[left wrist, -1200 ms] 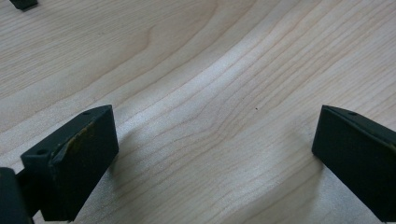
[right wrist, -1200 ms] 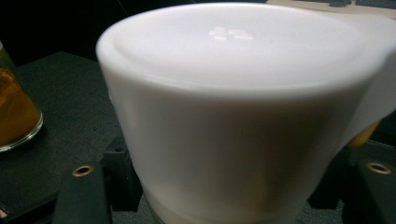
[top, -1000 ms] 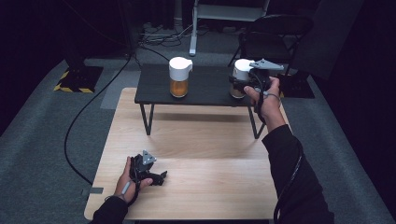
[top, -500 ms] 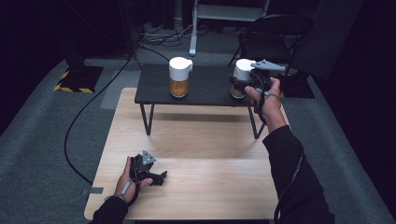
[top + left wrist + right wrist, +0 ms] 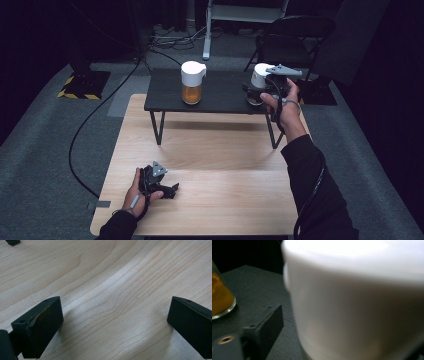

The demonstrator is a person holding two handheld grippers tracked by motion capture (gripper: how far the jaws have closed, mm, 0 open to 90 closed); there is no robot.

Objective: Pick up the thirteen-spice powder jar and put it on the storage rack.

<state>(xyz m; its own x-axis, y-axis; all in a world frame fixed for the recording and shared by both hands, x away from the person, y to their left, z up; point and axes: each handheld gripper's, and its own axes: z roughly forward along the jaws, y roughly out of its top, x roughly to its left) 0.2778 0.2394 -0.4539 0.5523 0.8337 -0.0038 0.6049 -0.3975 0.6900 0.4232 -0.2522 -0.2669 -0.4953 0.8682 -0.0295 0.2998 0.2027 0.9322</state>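
Standing on the wooden desk (image 5: 210,150) is a small black desk (image 5: 220,92), and both dispensers sit on that. My right tool (image 5: 256,94) is at the right dispenser (image 5: 260,77), near the black desk's right end; its jaws have just been opening, the white top sits between them, and the one jaw I can see in the right gripper view is clear of it. Left dispenser (image 5: 192,82), amber liquid, stands well apart toward the middle. My left tool (image 5: 170,190) rests on the wooden desk near the front left corner, jaws wide apart, holding nothing.
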